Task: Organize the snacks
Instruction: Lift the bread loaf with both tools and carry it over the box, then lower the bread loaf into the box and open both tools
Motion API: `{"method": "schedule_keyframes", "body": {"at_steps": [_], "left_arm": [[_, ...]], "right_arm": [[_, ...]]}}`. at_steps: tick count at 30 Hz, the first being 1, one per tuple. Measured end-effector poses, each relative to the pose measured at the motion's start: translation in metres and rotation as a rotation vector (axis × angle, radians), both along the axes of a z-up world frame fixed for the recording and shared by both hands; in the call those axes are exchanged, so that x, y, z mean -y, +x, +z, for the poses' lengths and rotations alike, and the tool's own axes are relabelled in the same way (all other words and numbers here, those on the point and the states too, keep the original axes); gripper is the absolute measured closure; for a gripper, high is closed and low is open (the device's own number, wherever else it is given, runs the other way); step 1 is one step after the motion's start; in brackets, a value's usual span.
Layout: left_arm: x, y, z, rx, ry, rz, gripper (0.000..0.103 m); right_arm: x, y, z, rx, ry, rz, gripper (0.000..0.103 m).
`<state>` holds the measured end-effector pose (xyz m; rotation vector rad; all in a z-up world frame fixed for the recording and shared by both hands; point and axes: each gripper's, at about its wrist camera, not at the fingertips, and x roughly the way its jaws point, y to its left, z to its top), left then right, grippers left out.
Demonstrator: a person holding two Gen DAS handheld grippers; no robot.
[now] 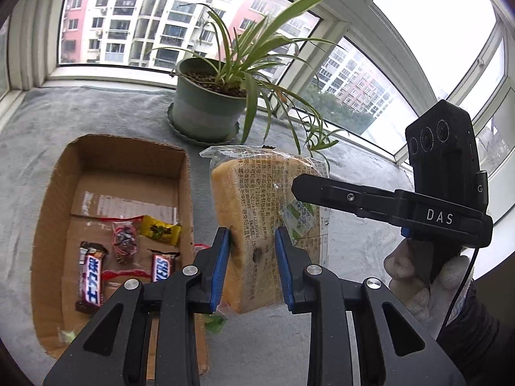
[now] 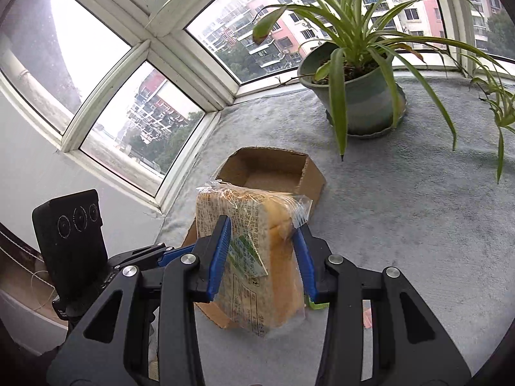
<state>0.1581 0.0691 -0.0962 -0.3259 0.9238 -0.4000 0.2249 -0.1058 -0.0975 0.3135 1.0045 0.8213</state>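
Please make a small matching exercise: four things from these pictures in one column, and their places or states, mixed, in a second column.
1. wrapped bread
2. Snickers bars
3. potted plant
4. cardboard box

a. lying inside the box
b. open, on the grey cloth
c. standing by the window
d. held by both hand-held grippers

Pairs: 1-d, 2-a, 3-c, 4-b

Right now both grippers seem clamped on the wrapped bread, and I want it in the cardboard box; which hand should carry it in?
Probably left. The left gripper grips the wrapped bread right beside the cardboard box. The right gripper holds the far side.
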Motion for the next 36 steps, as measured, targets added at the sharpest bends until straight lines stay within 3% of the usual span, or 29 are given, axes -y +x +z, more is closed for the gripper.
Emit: {"method": "schedule_keyframes", "body": {"at_steps": [9,21,24,27,36], "left_arm": [[-0.058,-0.007,-0.004,-0.014,0.015,0.066,0.077],[-0.098,-0.008,-0.015,-0.025,0.034,0.097,0.077],[-0.104,-0.008,-0.016,-0.029,0.057,0.119,0.082],[-0.113,-0.010,-0.017,-0.031,0.054,0.138,0.082],[-0.113,-0.023,-0.013,-0.021,0.072,0.152,0.082]], "right_arm": [[-0.062,-0.001,-0.005,-0.008,-0.012,0.039,0.061],[-0.090,0.012,-0.018,-0.046,-0.072,0.044,0.060],[-0.091,0.011,-0.019,-0.042,-0.095,0.050,0.058],[-0.084,0.010,-0.016,-0.025,-0.108,0.033,0.048],[-0.056,0.002,-0.012,0.000,-0.141,-0.001,0.048]]}}
